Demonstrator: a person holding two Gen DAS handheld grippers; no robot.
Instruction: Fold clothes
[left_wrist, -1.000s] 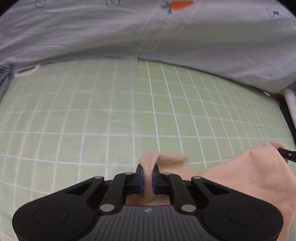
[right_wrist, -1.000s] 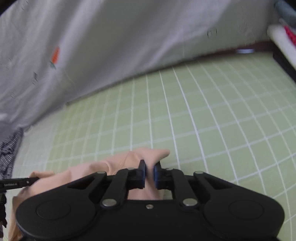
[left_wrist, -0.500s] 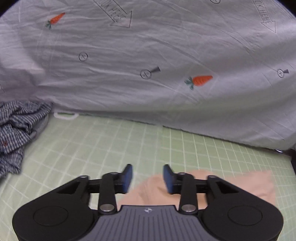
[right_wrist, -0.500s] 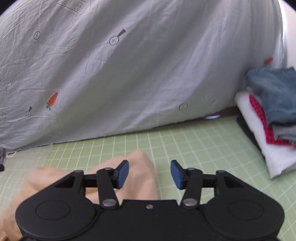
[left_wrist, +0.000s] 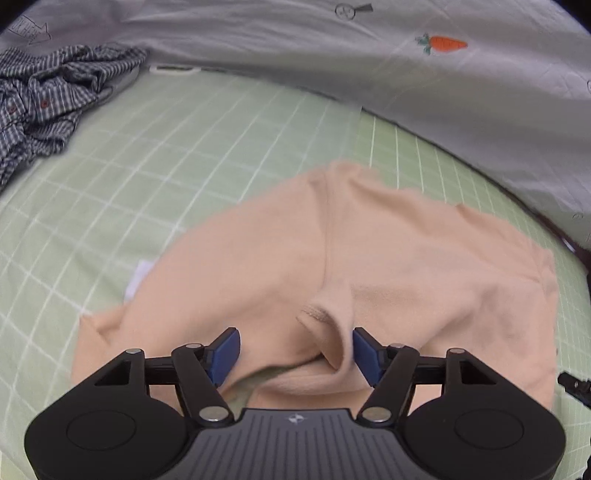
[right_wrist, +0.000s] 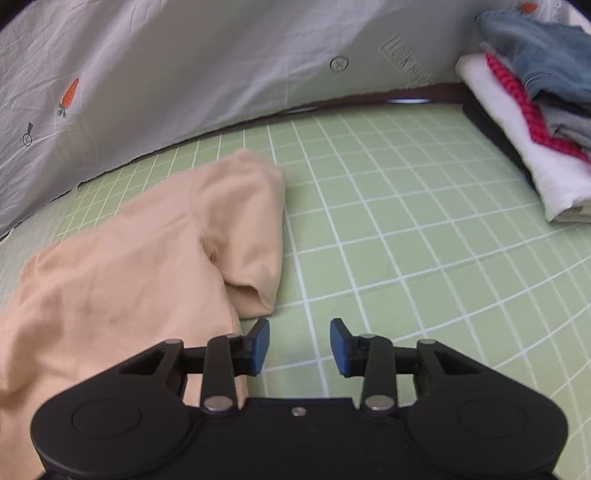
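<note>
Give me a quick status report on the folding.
Left gripper open over the peach shirt. Right gripper open, beside its sleeve. Shirt flat on the green mat, unheld. Nothing in the way.

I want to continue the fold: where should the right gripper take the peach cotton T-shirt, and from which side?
Probably the short sleeve's open cuff of the peach cotton T-shirt. It lies flat just ahead-left of the open right gripper, so approach from the bare green grid mat side, sliding one finger under.
</note>
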